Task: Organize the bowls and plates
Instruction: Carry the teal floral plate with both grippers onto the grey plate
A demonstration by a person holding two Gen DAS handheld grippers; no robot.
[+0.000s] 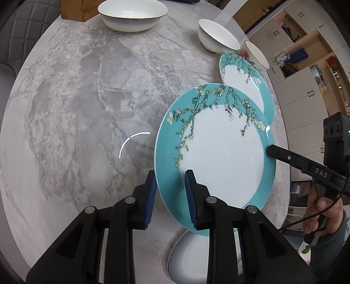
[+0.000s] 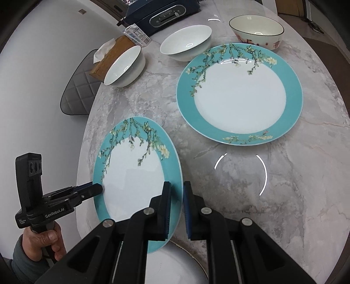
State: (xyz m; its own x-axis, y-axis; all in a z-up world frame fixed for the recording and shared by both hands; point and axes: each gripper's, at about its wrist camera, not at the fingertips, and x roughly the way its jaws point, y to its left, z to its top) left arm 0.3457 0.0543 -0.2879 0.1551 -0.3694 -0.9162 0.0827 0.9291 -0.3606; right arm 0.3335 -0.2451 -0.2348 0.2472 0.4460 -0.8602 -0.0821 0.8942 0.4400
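Observation:
A teal-rimmed plate with a blossom branch pattern (image 1: 218, 157) (image 2: 133, 179) hangs tilted above the marble table, held from both sides. My left gripper (image 1: 170, 177) is shut on its left rim, blue pads pressing the teal band. My right gripper (image 2: 177, 185) is shut on the opposite rim. In each view the other gripper shows at the plate's far edge (image 1: 272, 150) (image 2: 98, 187). A second matching plate (image 1: 242, 78) (image 2: 238, 96) lies flat on the table. Directly under the held plate sits a white plate (image 1: 190, 255) (image 2: 172, 264), partly hidden.
A large white bowl (image 1: 131, 15) (image 2: 124, 65), a smaller white bowl (image 1: 216, 37) (image 2: 186, 41) and a dark-rimmed patterned bowl (image 1: 256, 54) (image 2: 256, 30) stand at the back. A wooden tissue box (image 2: 109, 56) and a dark appliance (image 2: 161, 13) sit behind them. A grey chair (image 2: 76, 87) stands beside the table.

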